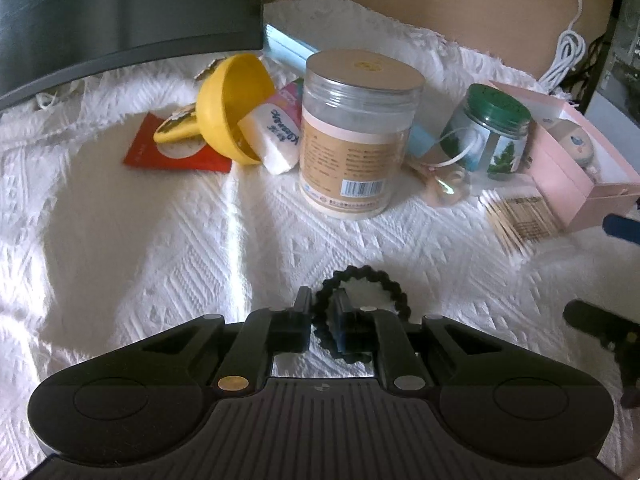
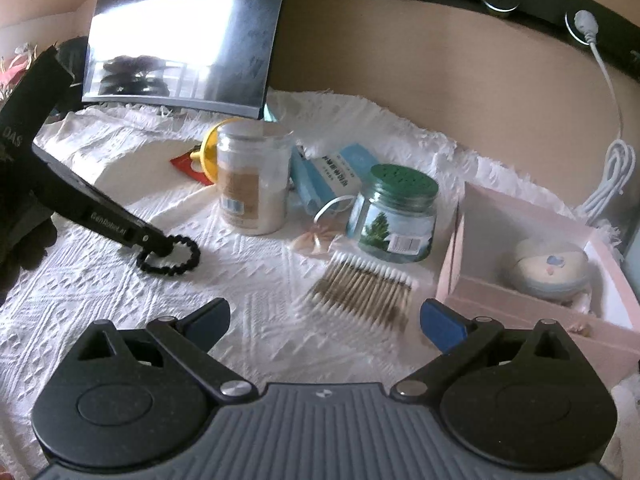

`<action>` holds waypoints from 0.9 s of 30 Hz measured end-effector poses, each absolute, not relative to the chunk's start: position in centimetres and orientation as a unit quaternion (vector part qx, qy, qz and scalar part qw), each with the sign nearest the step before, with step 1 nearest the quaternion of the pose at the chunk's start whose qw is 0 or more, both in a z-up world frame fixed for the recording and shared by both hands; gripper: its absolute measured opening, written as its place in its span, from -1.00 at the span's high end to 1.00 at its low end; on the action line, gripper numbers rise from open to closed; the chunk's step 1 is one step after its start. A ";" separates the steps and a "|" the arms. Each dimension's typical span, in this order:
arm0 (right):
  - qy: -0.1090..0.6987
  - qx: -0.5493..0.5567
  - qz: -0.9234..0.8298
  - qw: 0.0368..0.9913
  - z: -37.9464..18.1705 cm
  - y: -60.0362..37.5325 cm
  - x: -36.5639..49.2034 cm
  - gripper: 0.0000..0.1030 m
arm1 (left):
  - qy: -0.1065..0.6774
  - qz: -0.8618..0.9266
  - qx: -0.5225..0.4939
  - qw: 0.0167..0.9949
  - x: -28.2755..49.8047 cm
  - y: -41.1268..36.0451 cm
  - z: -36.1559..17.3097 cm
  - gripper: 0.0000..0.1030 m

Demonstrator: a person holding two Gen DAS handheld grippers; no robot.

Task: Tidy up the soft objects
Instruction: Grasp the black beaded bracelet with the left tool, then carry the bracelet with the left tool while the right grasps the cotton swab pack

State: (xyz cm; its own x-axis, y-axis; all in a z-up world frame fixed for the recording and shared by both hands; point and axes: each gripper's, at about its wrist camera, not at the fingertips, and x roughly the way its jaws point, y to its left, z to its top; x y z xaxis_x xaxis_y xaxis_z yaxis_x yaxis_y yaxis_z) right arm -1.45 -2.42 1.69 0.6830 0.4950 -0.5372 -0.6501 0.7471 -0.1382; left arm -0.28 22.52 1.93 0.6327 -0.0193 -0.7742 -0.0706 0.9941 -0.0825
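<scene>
white textured cloth (image 2: 256,320) covered the tabletop below a tan wall (image 2: 440,80).
left gripper (image 1: 320,304) fingers pinched a black hair tie (image 1: 384,280); right gripper (image 2: 324,316) fingers spread; tissue pack (image 1: 276,140) read "kleenex".

Domestic dressing-table setting — a white textured cloth (image 2: 240,292) covers the surface, a mirror (image 2: 180,36) stands at the far left, and toiletries lie about: cotton swabs (image 2: 364,288), a tissue pack (image 1: 276,136), a pink box (image 2: 540,280) at right — against a beige wall (image 2: 440,80).
</scene>
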 end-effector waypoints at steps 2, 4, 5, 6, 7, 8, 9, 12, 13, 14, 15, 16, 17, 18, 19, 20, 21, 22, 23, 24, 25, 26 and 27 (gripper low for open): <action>0.239 -0.162 0.312 0.905 1.7 -2.2 -1.6 -0.96 | 0.422 0.011 -0.064 0.904 -0.4 22.8 1.9 0.77; 0.237 -0.154 0.301 0.911 1.8 -2.0 -1.6 -0.96 | 0.417 -0.002 -0.079 0.906 -0.9 22.9 2.1 0.79; 0.236 -0.147 0.290 0.916 1.9 -1.9 -1.5 -0.96 | 0.413 -0.005 -0.080 0.907 -1.2 22.7 2.2 0.79; 0.238 -0.141 0.277 0.920 2.1 -1.7 -1.3 -0.96 | 0.409 -0.007 -0.080 0.909 -1.4 22.6 2.4 0.79; 0.242 -0.135 0.261 0.925 2.1 -1.4 -0.9 -0.96 | 0.403 -0.008 -0.085 0.911 -1.8 22.5 2.6 0.79; 0.250 -0.129 0.243 0.929 2.1 -1.0 -0.5 -0.96 | 0.399 -0.010 -0.091 0.913 -2.0 22.5 2.9 0.79; 0.263 -0.120 0.229 0.930 2.0 -0.6 0.1 -0.96 | 0.392 -0.012 -0.098 0.914 -2.2 22.5 3.3 0.79; 0.299 -0.088 0.211 0.927 1.7 0.2 1.8 -0.96 | 0.379 -0.018 -0.104 0.919 -2.7 22.3 4.1 0.79; 0.303 -0.083 0.202 0.928 1.6 0.5 2.2 -0.96 | 0.375 -0.022 -0.103 0.921 -2.8 22.2 4.4 0.79; 0.307 -0.083 0.189 0.929 1.4 0.8 2.7 -0.96 | 0.371 -0.026 -0.102 0.923 -2.9 22.1 4.6 0.79; 0.313 -0.083 0.174 0.930 1.2 1.0 3.3 -0.97 | 0.368 -0.030 -0.102 0.924 -3.0 22.0 4.8 0.79; 0.319 -0.082 0.163 0.930 0.8 1.2 3.7 -0.97 | 0.365 -0.033 -0.103 0.925 -3.2 22.0 5.0 0.79; 0.331 -0.079 0.152 0.928 0.6 1.2 4.2 -0.97 | 0.362 -0.036 -0.106 0.925 -3.2 22.0 5.1 0.79; 0.343 -0.075 0.148 0.925 0.2 1.3 4.8 -0.97 | 0.361 -0.039 -0.108 0.926 -3.3 21.9 5.2 0.79; 0.353 -0.071 0.149 0.921 -0.1 1.3 5.1 -0.97 | 0.360 -0.041 -0.110 0.926 -3.3 21.9 5.2 0.79; 0.364 -0.070 0.152 0.916 -0.4 1.2 5.4 -0.96 | 0.359 -0.044 -0.111 0.926 -3.3 21.9 5.2 0.79; 0.370 -0.071 0.154 0.913 -0.6 1.1 5.6 -0.87 | 0.359 -0.046 -0.111 0.926 -3.3 21.9 5.2 0.79; 0.373 -0.071 0.155 0.912 -0.6 0.9 5.7 -0.78 | 0.359 -0.048 -0.112 0.925 -3.4 21.8 5.2 0.79; 0.371 -0.071 0.163 0.912 -0.5 0.7 5.5 -0.59 | 0.360 -0.050 -0.112 0.925 -3.4 21.7 5.1 0.79; 0.369 -0.077 0.172 0.910 -0.2 0.4 5.3 -0.43 | 0.361 -0.053 -0.112 0.924 -3.4 21.5 5.1 0.79; 0.370 -0.083 0.182 0.907 0.1 0.1 5.2 -0.42 | 0.361 -0.057 -0.113 0.924 -3.4 21.4 5.0 0.79; 0.371 -0.084 0.194 0.904 0.5 -0.4 4.9 -0.41 | 0.362 -0.062 -0.113 0.923 -3.4 21.1 4.9 0.79; 0.370 -0.084 0.204 0.902 1.1 -1.0 4.4 -0.40 | 0.364 -0.071 -0.114 0.921 -3.3 20.7 4.9 0.80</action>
